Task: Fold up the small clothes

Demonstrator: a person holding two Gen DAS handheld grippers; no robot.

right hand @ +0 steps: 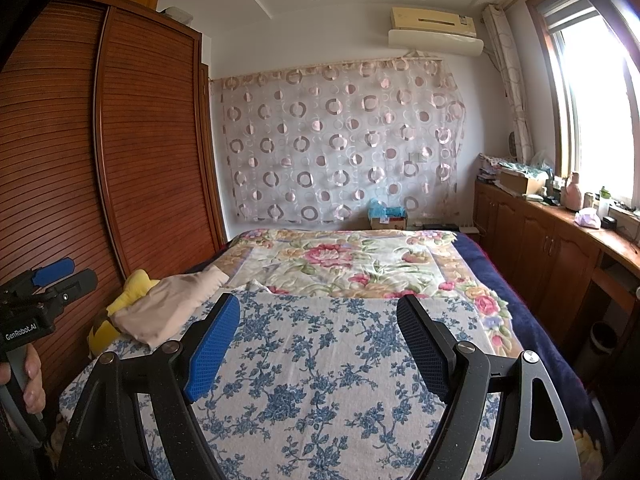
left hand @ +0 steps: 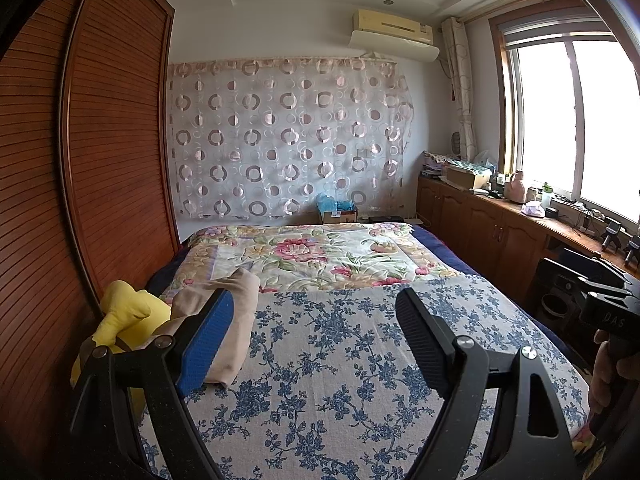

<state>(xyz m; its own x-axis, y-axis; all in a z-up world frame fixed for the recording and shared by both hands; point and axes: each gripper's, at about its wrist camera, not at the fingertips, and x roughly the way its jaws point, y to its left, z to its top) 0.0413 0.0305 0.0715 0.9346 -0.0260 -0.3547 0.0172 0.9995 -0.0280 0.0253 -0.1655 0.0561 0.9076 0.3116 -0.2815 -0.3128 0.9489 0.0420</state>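
A beige garment (left hand: 240, 320) (right hand: 168, 308) lies bunched at the left edge of the bed, on the blue-flowered cloth (left hand: 332, 360) (right hand: 328, 360). Something soft and yellow (left hand: 124, 316) (right hand: 132, 288) lies just left of it, partly under it. My left gripper (left hand: 316, 320) stands open above the cloth with nothing between its fingers; its blue-padded left finger (left hand: 208, 344) overlaps the beige garment in the picture. My right gripper (right hand: 318, 324) is also open and empty, over the flowered cloth to the right of the garment. Each gripper shows at the other view's edge, held by a hand.
A tall wooden wardrobe (left hand: 100, 140) (right hand: 120, 140) stands close along the bed's left side. A pink-flowered quilt (left hand: 320, 252) (right hand: 352, 260) covers the far half of the bed. Low wooden cabinets (left hand: 480, 220) (right hand: 540, 248) with clutter on top run under the window at the right.
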